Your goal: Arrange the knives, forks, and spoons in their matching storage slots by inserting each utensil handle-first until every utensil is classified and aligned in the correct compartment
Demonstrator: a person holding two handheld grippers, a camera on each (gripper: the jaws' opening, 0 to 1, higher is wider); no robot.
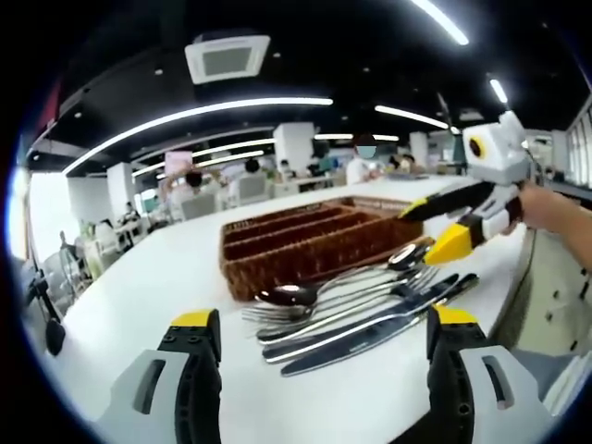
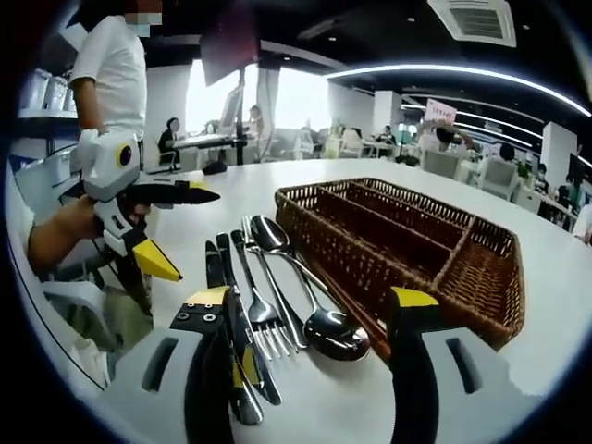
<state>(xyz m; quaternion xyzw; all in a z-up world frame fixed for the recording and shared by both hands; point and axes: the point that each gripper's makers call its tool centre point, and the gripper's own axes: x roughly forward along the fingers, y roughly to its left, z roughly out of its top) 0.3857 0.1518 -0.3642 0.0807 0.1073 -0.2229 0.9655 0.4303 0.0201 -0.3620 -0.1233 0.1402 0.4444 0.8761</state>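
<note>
A brown wicker cutlery tray with several long slots stands on the white table, and the slots look empty. Beside it lie spoons, forks and knives in a loose row. My left gripper is open just short of the utensils' tips and holds nothing; in the right gripper view it hovers left of the knives. My right gripper is open over the blades and spoon bowls, holding nothing; in the left gripper view it hangs above the handles.
The table's edge runs close to the left of the knives. A person in white stands beyond it. People sit at desks in the far background. A hand holds the right gripper.
</note>
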